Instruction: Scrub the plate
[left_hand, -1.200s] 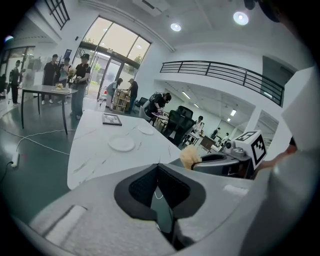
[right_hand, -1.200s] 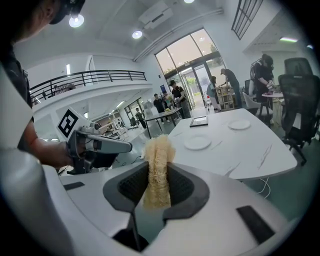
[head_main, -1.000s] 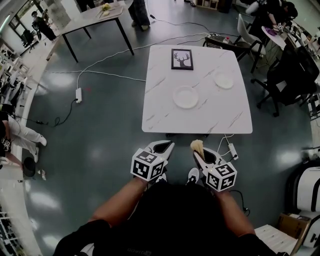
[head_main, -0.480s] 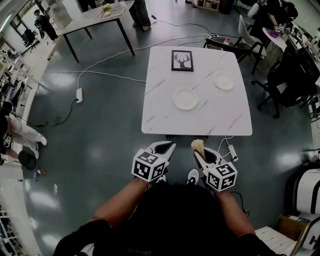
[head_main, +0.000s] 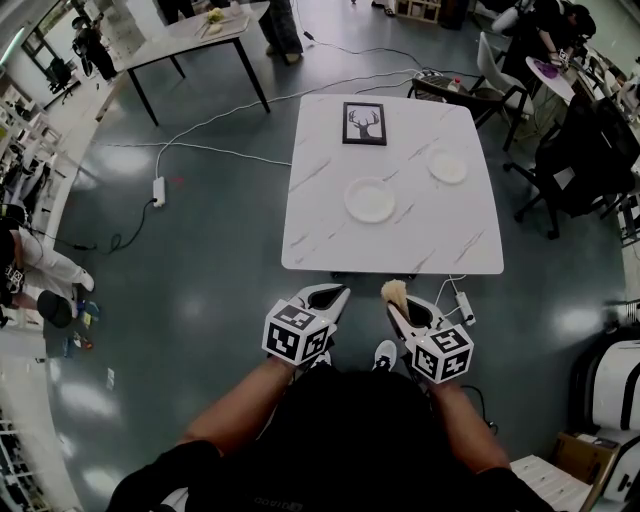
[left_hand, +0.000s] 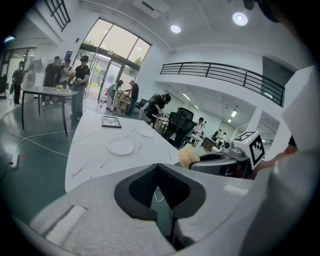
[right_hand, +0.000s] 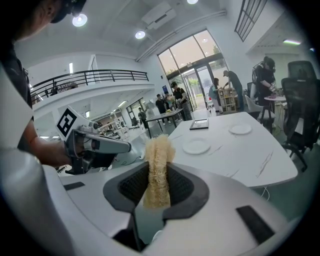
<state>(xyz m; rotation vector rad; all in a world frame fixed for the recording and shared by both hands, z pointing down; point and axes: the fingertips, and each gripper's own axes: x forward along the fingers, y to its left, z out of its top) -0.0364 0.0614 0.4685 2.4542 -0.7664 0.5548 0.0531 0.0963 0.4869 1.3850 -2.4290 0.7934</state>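
Two white plates lie on the white marble table (head_main: 320, 230): a nearer plate (head_main: 371, 198) (left_hand: 121, 146) (right_hand: 196, 146) at its middle and a farther plate (head_main: 447, 164) (left_hand: 146, 133) (right_hand: 240, 129) to the right. Both grippers hang over the floor, short of the table's near edge. My right gripper (head_main: 393, 305) (right_hand: 157, 186) is shut on a pale loofah scrubber (head_main: 395, 291) (right_hand: 158, 167) (left_hand: 188, 156) that sticks up out of its jaws. Beside it on the left, my left gripper (head_main: 334, 294) (left_hand: 159, 181) is shut with nothing in it.
A black picture frame (head_main: 364, 120) with a deer print lies at the table's far end. Cables and a power strip (head_main: 157, 189) run over the floor to the left, and another strip (head_main: 464, 301) lies under the table's near right corner. Office chairs (head_main: 575, 150) stand to the right.
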